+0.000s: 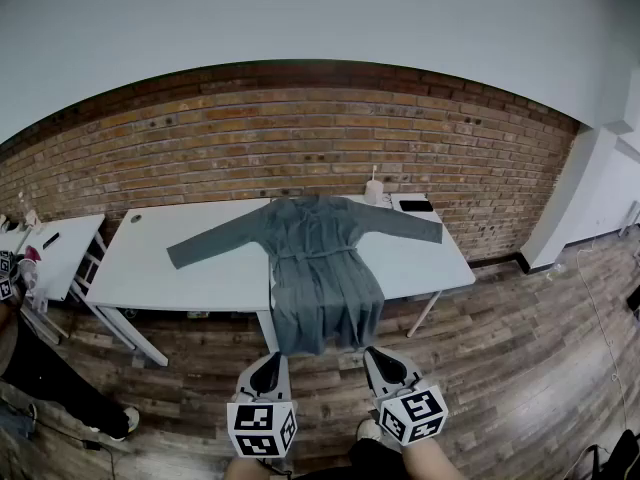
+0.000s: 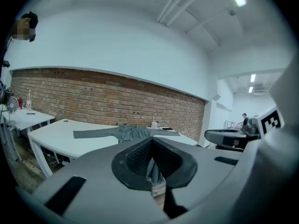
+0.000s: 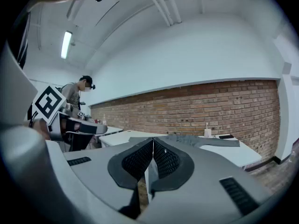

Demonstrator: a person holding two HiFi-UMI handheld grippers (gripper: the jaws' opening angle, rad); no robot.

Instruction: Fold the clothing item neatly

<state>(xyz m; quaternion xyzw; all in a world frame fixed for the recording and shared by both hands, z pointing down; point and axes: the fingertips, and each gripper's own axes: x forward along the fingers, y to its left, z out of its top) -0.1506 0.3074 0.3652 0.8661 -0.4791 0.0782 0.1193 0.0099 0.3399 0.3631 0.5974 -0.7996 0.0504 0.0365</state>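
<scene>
Garment lies spread on the table, hem overhanging the near edge, well ahead of left claw and right claw. Both claws are closed and empty. Brick wall behind; wood floor.

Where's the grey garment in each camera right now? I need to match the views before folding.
Head view: grey garment in the centre, spread on the white table, sleeves out, hem hanging over the near edge.
Left gripper view: grey garment small, just left of centre.
Right gripper view: grey garment right of centre.
Shared landmark: the white bottle near the collar.
</scene>
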